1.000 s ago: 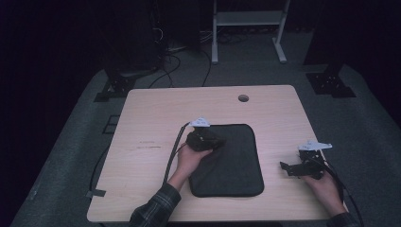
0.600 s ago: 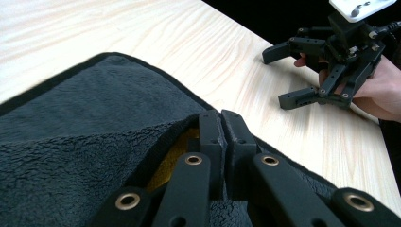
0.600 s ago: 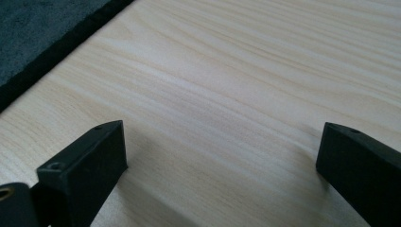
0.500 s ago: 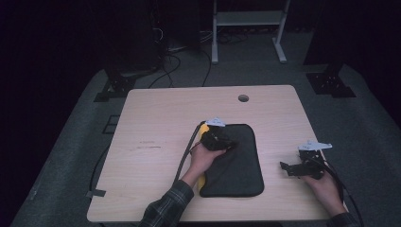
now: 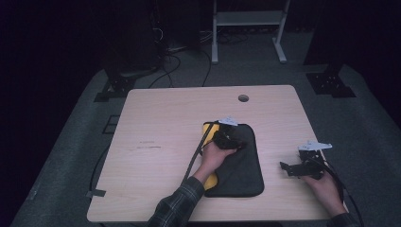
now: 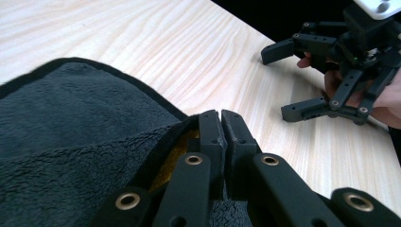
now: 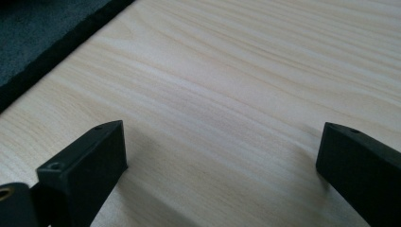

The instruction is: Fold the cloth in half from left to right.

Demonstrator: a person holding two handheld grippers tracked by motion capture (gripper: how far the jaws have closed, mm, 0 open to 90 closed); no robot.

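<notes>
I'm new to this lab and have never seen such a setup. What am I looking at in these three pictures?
A person sits at a wooden table, holding hand-held tongs in each hand. One picture looks down from above; the other two come from cameras riding on each pair of tongs. The left tongs are shut on the edge of a dark towel with a yellow underside, folding it over. The right tongs rest open on bare wood, holding nothing.
</notes>
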